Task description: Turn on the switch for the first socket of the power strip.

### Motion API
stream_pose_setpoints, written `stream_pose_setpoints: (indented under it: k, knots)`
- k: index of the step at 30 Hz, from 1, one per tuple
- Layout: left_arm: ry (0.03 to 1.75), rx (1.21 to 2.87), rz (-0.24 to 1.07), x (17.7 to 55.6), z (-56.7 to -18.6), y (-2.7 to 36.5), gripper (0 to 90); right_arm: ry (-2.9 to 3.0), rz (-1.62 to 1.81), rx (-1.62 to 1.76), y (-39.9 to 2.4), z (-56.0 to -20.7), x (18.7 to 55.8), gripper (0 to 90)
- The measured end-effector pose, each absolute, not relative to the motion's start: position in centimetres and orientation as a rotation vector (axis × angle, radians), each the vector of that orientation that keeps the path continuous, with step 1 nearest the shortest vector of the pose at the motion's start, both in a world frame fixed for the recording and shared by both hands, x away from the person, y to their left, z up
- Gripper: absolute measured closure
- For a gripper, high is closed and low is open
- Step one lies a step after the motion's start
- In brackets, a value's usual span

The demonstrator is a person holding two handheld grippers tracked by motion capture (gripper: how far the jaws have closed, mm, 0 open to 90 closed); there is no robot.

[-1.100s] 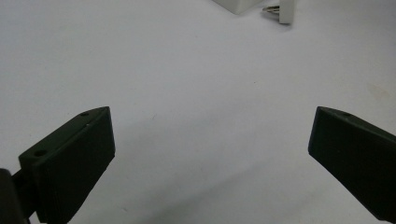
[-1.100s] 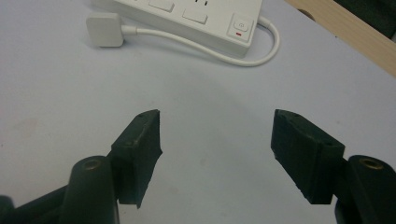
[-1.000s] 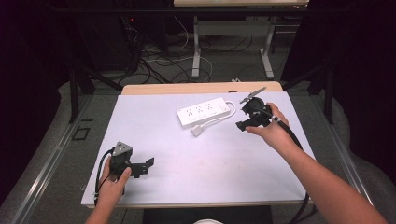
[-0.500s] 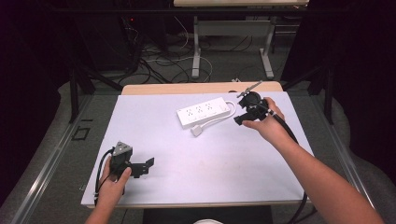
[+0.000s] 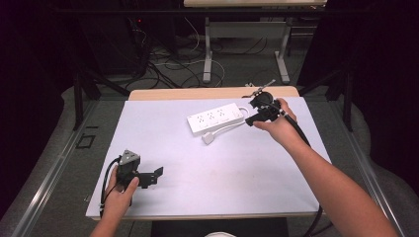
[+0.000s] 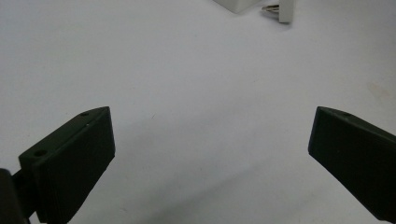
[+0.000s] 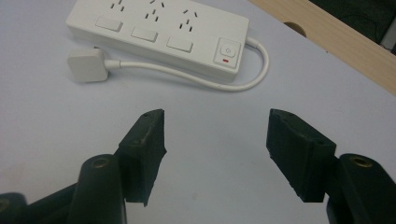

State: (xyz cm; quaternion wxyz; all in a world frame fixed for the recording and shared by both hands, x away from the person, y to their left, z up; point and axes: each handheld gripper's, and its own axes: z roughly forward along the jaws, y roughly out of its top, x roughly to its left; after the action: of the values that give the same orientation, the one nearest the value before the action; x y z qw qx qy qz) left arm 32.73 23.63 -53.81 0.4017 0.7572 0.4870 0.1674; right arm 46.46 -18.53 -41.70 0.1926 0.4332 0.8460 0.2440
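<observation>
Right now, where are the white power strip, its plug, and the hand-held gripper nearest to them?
power strip [image 7: 159,32]: right gripper view, top face beside the switches.
plug [image 7: 85,65]: right gripper view, middle of its white body.
right hand-held gripper [image 5: 250,120]: high view, between its jaw tips.

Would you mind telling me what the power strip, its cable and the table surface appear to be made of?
The power strip looks like moulded white plastic, smooth and slightly glossy, with crisp socket slots and flat buttons. Its cable seems rubbery white sheathing, bending in a soft loop. The table has a matte pale covering, perhaps laminate or sheet; its far edge looks like light wood.
</observation>
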Motion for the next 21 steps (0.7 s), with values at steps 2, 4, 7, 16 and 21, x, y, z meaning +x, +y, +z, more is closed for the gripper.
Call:
stream_pose_setpoints:
  k: [2, 4, 7, 16, 21]
  knots:
    - [1.231, 1.908, 0.428, 32.7, -53.8, 23.6, 0.3, 2.37, 0.685, 1.229, -18.4, -41.7, 46.7, 36.7]
    - [1.232, 1.905, 0.431, 32.7, -53.9, 23.6, 0.3, 2.37, 0.682, 1.224, -18.3, -41.6, 46.9, 36.7]
    - [1.235, 1.911, 0.424, 32.7, -53.8, 23.6, 0.3, 2.36, 0.689, 1.232, -18.2, -41.6, 47.2, 36.9]
    - [1.233, 1.901, 0.439, 32.8, -53.9, 23.6, 0.3, 2.354, 0.694, 1.277, -17.6, -41.9, 48.1, 38.7]
    - [1.234, 1.903, 0.435, 32.8, -53.9, 23.5, 0.3, 2.334, 0.711, 1.303, -17.2, -42.1, 48.6, 40.6]
